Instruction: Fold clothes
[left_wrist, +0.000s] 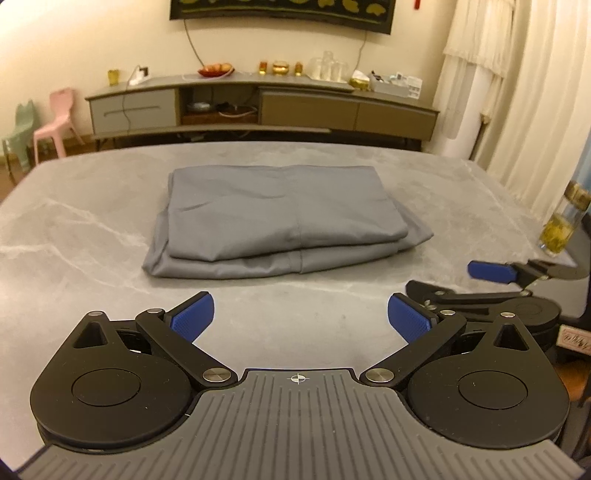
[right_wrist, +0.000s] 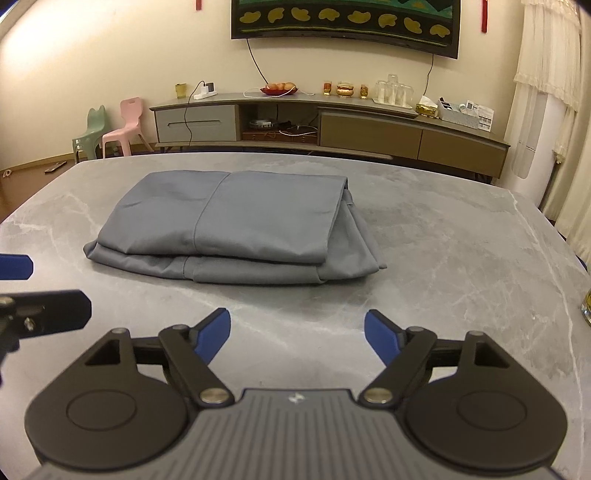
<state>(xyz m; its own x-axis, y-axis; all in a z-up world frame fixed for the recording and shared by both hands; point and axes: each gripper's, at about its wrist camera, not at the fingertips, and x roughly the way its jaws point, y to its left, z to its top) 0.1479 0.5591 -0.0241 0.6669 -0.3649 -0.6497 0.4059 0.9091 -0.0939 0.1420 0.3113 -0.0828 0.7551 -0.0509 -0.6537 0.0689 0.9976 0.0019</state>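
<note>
A grey garment (left_wrist: 280, 218) (right_wrist: 236, 229) lies folded in a flat stack of layers on the grey marbled table (left_wrist: 92, 240) (right_wrist: 443, 240), a lower layer sticking out at its right and near edges. My left gripper (left_wrist: 301, 314) is open, blue pads wide apart over bare table, just short of the garment's near edge. To its right, my right gripper (left_wrist: 454, 280) (right_wrist: 297, 328) is also open with nothing between its fingers, likewise short of the cloth. The left gripper (right_wrist: 44, 286) shows at the left edge of the right wrist view.
A glass bottle of yellow liquid (left_wrist: 561, 221) (right_wrist: 585, 306) stands at the table's right edge. Beyond the table are a long low cabinet (left_wrist: 258, 103) with cups and a fruit bowl, two small plastic chairs (right_wrist: 110, 133), and curtains on the right.
</note>
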